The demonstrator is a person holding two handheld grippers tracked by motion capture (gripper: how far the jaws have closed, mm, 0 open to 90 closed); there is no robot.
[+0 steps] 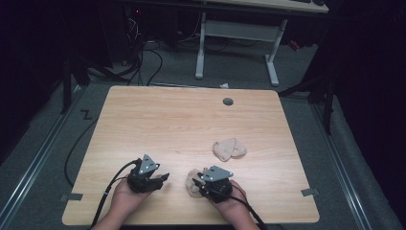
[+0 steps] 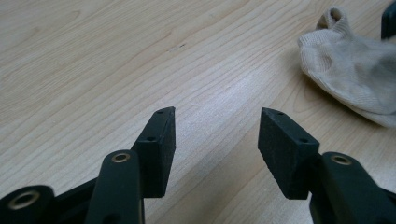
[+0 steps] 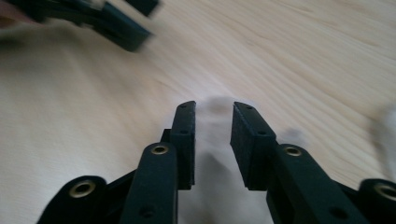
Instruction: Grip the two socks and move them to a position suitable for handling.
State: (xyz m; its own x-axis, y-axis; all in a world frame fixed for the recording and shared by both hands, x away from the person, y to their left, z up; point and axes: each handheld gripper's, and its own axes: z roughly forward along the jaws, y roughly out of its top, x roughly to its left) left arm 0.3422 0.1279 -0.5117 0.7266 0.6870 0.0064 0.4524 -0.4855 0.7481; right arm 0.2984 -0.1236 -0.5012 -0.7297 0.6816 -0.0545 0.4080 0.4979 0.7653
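two beige socks on table (image 1: 143, 115). one sock (image 1: 230, 149) lies right of centre in high view, untouched. second sock (image 1: 193, 182) at lower centre, touching right gripper (image 1: 197, 182); its jaws part-spread, blurred cloth between, pads look clear of it. left gripper (image 1: 164, 177) spread, empty, lower left. judged early: no pairing or folding done yet.
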